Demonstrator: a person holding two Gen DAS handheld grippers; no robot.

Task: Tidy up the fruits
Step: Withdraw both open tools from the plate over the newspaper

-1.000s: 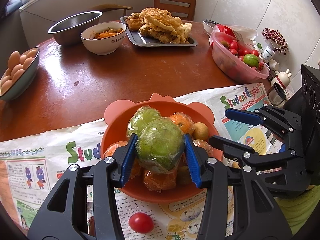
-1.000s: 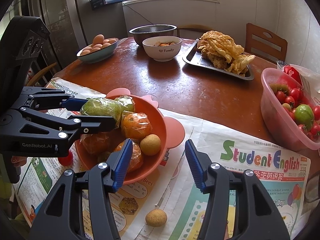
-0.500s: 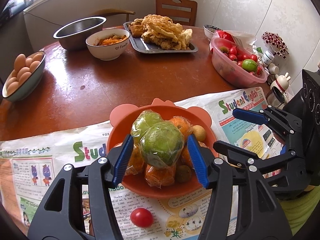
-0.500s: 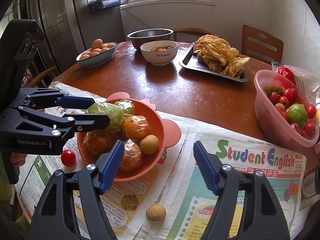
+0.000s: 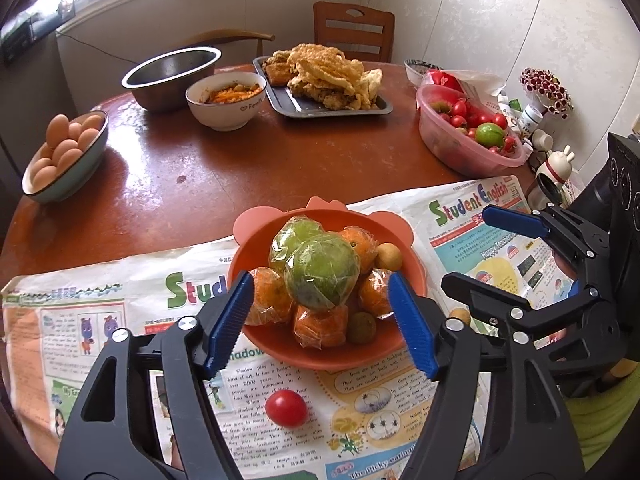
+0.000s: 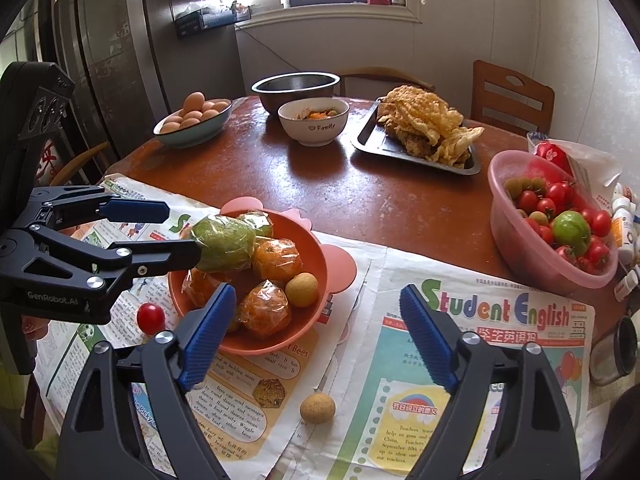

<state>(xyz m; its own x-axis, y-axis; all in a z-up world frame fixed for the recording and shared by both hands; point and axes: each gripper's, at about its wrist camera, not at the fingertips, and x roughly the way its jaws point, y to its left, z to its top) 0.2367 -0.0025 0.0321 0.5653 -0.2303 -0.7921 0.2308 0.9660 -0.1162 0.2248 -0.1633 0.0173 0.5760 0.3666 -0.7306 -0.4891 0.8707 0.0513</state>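
Observation:
An orange bowl (image 5: 320, 216) (image 6: 316, 248) on newspaper holds two wrapped green fruits, several wrapped oranges and small brown fruits. My left gripper (image 5: 319, 280) (image 6: 182, 232) hangs just in front of and above the top green fruit (image 5: 322, 274) (image 6: 224, 250). Its jaws are opening and the pads stand clear of the fruit. My right gripper (image 6: 316, 292) (image 5: 466, 246) is to the right of the bowl, jaws opening with nothing between them. A cherry tomato (image 5: 287, 408) (image 6: 150, 318) and a small brown fruit (image 6: 317, 409) lie loose on the newspaper (image 6: 500, 360).
A pink tub (image 5: 460, 160) of tomatoes and one green fruit sits at the right. Farther back stand a bowl of eggs (image 5: 64, 152), a steel bowl (image 5: 172, 74), a white bowl (image 5: 226, 100) and a tray of fried food (image 5: 324, 80). Small bottles line the right table edge.
The left jaws let go of the top green fruit and spread apart, and the gripper drew back and up. The right jaws also widened and pulled back from the bowl.

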